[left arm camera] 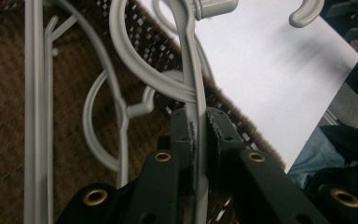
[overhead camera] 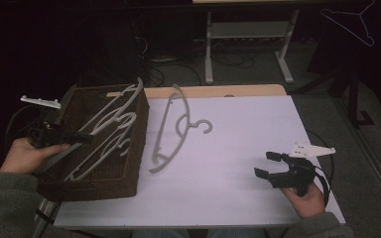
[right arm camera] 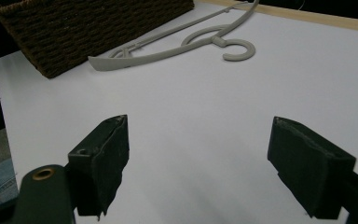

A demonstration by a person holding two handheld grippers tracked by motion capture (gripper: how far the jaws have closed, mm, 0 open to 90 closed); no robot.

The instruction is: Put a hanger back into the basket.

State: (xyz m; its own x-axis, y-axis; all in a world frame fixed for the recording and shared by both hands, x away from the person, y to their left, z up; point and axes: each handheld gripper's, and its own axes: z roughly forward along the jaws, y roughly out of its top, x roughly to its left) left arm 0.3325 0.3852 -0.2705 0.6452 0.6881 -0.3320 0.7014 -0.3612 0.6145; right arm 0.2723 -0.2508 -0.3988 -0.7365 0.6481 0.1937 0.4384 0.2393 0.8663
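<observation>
hanger in basket at bench's left edge, long axis toward far edge | left hand-held gripper clamps it | right hand-held gripper open, near-right corner, bench around it bare

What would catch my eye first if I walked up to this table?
Probably the dark woven basket at the table's left edge, with pale grey hangers piled in it. The left gripper is clamped on the thin bar of one hanger in the basket. Another hanger lies flat on the white tabletop just right of the basket, while the right gripper hovers open near the table's right front corner.
</observation>
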